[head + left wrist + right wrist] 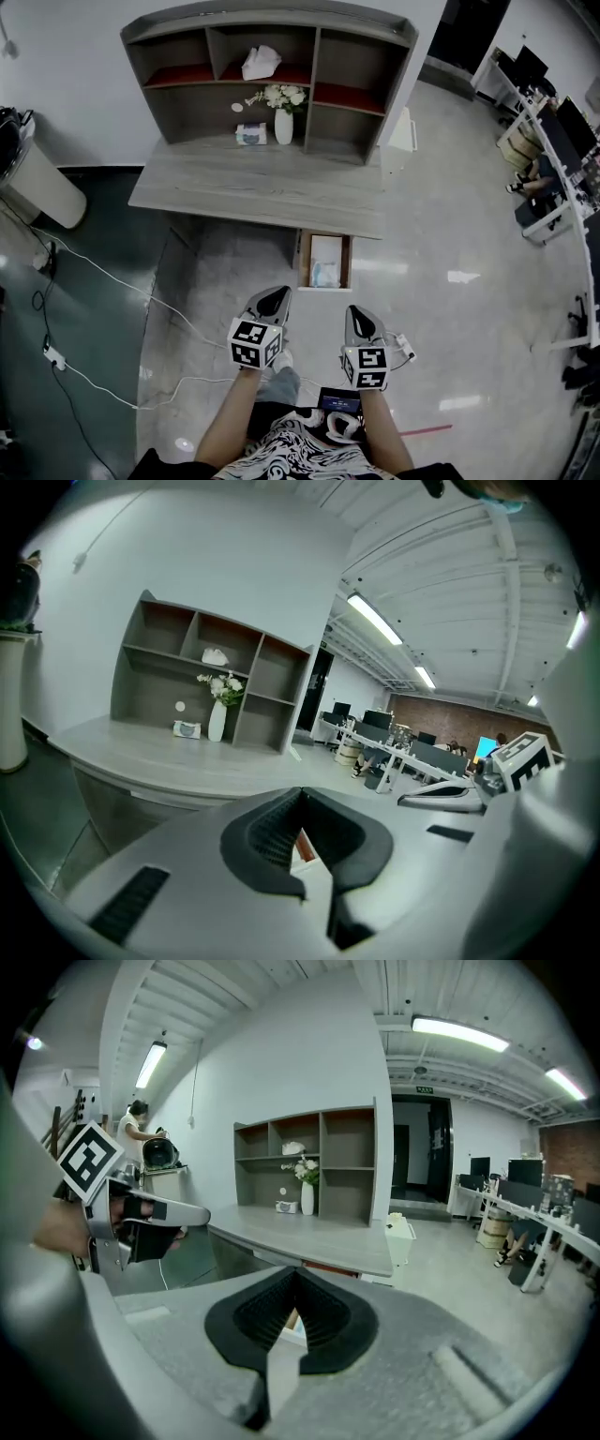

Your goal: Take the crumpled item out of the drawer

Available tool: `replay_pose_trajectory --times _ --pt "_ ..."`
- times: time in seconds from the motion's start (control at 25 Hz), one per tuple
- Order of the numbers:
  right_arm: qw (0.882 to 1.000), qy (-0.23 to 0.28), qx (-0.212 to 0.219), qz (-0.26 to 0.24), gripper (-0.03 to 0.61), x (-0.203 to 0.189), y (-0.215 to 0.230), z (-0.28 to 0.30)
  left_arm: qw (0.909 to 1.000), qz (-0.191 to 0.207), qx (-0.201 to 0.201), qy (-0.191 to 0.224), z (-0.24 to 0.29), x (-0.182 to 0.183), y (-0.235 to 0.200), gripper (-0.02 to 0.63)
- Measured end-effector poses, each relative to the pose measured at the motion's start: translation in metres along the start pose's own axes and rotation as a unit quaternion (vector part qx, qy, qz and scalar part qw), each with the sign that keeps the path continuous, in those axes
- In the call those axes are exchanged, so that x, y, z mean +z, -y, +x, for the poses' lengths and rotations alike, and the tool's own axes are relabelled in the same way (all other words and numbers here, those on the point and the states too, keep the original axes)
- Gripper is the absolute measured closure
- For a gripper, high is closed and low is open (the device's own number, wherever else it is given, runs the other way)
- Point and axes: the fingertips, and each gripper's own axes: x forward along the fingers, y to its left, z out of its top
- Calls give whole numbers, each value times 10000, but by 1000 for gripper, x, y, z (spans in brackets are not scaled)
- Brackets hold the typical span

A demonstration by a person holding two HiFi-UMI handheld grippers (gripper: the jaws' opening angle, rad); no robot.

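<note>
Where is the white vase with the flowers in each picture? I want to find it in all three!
Head view: the white vase with white flowers stands near the top middle, in the lower middle cubby of the grey cubby shelf on the desk.
Left gripper view: left of centre, in the same cubby.
Right gripper view: just above centre, same cubby.
Shared landmark: the grey cubby shelf shows in all three.

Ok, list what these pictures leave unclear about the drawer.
- Head view: the drawer is too small; a pale thing lies inside, crumpled or not unclear.
- Left gripper view: the left gripper blocks nearly all of the drawer.
- Right gripper view: the right gripper does likewise.
</note>
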Motion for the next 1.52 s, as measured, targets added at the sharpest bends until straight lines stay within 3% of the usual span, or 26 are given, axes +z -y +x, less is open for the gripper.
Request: replay_pose_trajectory --times 0.36,0.72,1.12,1.52 --pt "9994 -53 -318 152 574 23 27 46 9998 2 -168 -110 45 24 -37 615" --pt "9977 136 -604 277 574 36 40 43 9990 129 -411 -95 60 39 -34 615" --pt "9957 222 -786 438 574 32 59 40 9988 -23 -488 -77 68 40 -33 614" --pt "9965 -45 -684 477 574 10 61 52 9986 16 -442 -282 80 21 -30 614"
